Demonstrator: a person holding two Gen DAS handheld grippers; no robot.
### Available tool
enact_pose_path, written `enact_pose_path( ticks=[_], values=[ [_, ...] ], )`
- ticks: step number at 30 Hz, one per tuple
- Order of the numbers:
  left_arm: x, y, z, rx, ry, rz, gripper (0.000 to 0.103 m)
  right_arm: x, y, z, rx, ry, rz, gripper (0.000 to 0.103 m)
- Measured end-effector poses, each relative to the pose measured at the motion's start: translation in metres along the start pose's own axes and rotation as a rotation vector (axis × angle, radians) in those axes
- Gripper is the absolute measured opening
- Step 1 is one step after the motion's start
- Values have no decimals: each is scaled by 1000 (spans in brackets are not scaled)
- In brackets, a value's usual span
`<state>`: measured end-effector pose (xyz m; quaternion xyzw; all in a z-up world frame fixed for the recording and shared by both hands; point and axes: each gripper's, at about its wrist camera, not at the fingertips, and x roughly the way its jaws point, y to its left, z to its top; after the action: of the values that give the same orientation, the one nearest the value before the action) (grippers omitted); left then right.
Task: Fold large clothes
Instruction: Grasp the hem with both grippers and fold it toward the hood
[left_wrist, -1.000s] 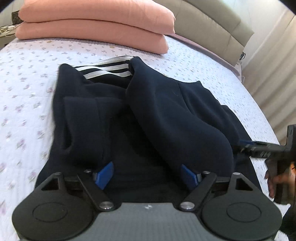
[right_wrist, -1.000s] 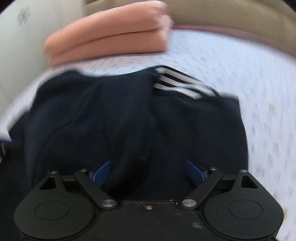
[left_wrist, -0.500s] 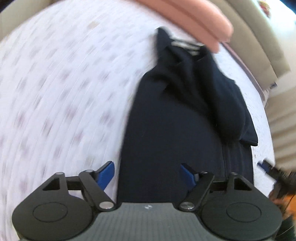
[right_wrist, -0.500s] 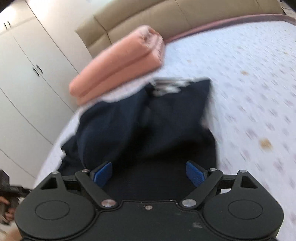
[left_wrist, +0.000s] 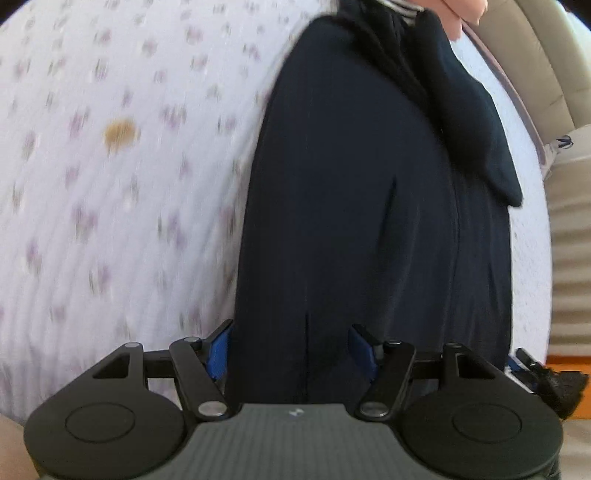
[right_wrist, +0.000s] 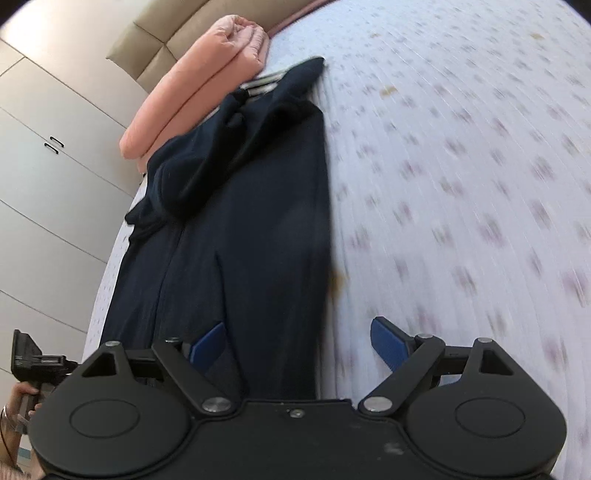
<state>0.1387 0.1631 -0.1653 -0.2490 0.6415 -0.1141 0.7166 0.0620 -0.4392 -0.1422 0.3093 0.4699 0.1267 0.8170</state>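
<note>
A long dark navy garment (left_wrist: 351, 206) lies stretched along the flowered bedspread, with white-striped trim at its far end and its sleeves folded inward over the body. It also shows in the right wrist view (right_wrist: 251, 229). My left gripper (left_wrist: 291, 349) is open, its blue pads straddling the garment's near hem at one side edge. My right gripper (right_wrist: 299, 341) is open over the hem's other side edge, one pad over cloth, the other over the sheet. Each gripper shows at the edge of the other's view.
The bed (left_wrist: 110, 184) has a white sheet with small purple flowers and a brown spot (left_wrist: 120, 133). Folded pink bedding (right_wrist: 195, 96) lies by the beige headboard (right_wrist: 162, 44). White wardrobe doors (right_wrist: 40, 177) stand beside the bed.
Both grippers have drawn back from the garment's upper part to its near hem and swung apart to opposite side edges. The garment now lies long and narrow in front of them.
</note>
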Motion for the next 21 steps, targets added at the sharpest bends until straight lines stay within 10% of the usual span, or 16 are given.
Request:
enact_pose_path(
  ticks=[19, 21],
  values=[
    [-17, 42, -77, -84, -38, -166, 59, -17, -12, -84, 210, 104, 319, 95],
    [-18, 40, -74, -79, -52, -156, 30, -15, -12, -82, 205, 104, 302, 77]
  ],
)
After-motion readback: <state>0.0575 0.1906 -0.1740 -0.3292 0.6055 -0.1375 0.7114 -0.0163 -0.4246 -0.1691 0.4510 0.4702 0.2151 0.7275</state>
